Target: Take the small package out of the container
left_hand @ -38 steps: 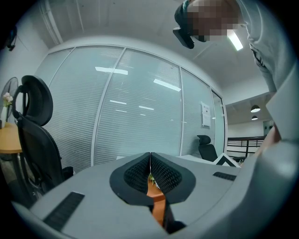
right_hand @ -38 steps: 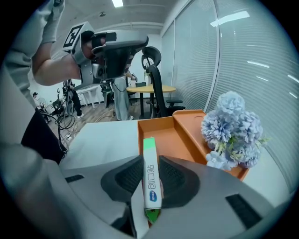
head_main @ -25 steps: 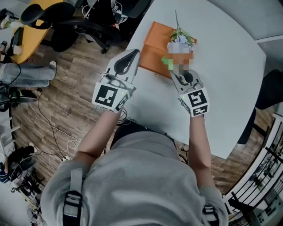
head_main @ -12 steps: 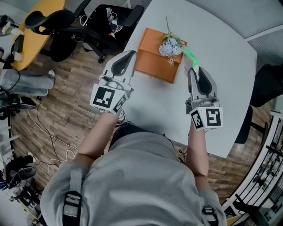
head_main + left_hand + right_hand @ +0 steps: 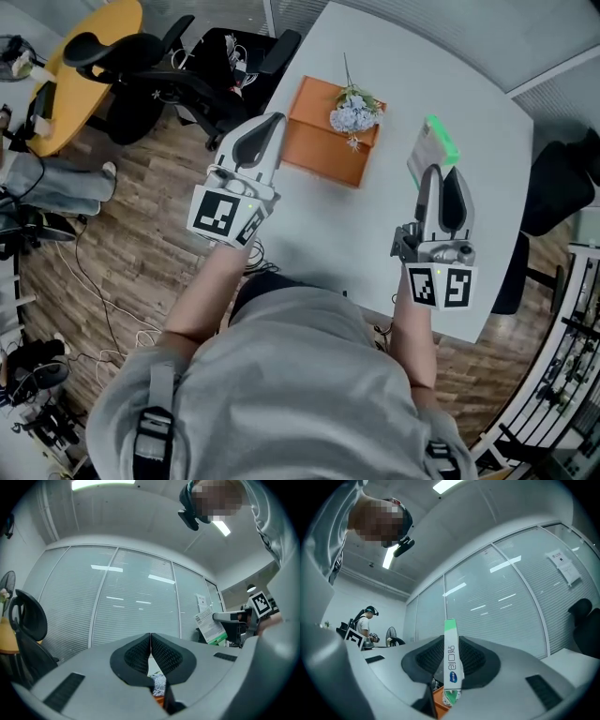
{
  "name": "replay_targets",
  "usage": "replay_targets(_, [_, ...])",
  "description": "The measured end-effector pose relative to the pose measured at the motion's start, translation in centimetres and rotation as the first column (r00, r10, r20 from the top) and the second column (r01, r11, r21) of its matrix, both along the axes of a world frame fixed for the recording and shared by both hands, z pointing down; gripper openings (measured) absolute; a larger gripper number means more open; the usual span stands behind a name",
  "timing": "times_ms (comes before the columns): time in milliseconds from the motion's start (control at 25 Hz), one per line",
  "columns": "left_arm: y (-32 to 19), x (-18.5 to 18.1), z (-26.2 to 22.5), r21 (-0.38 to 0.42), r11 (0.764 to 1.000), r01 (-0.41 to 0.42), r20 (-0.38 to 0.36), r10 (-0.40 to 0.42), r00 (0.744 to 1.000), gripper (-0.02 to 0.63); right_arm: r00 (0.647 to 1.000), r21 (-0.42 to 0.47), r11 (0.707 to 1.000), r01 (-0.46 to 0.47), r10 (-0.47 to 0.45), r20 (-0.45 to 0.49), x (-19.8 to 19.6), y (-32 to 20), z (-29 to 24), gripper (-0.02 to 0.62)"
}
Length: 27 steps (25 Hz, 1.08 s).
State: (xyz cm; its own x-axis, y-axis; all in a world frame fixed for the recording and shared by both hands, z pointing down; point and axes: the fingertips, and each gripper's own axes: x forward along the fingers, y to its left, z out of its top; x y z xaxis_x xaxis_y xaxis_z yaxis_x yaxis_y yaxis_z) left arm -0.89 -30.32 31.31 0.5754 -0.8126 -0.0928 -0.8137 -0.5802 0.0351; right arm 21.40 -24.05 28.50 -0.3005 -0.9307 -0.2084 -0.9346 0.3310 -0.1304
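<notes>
1. Small package: white with a green strip at one end. It is out of the container and held in the air to that container's right, well clear of its rim, over the bare white table.
2. Right gripper: its fingers are clamped on the lower part of the package. In the right gripper view the pack stands upright and edge-on between them, green end up, pinched on both flat faces. No sag or tilt is visible, so I judge the grip sound.
3. Left gripper: its fingers are pressed together with nothing between them. It hangs just off the container's left side. I cannot tell whether it touches the container.
4. Container: orange, resting on the table. A small bunch of pale flowers with a thin stem sits at its right-hand side. From the head view I cannot read what else, if anything, is inside.
5. Progress (my judgement): the removal proper is done, since the package is clear of the container.
6. Left to do (my judgement): at most, lower the pack onto the table to the right of the container and release it. The task does not name a place to put it.
</notes>
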Motion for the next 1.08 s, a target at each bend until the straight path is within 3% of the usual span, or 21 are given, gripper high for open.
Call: replay_targets(1080, [-0.2,0.0,-0.5,0.007,1.000,-0.011,0.011,0.011,1.000,0.020,0.999,0.022,0.999,-0.034,0.035,-0.036,-0.5,0.2,-0.9,0.115])
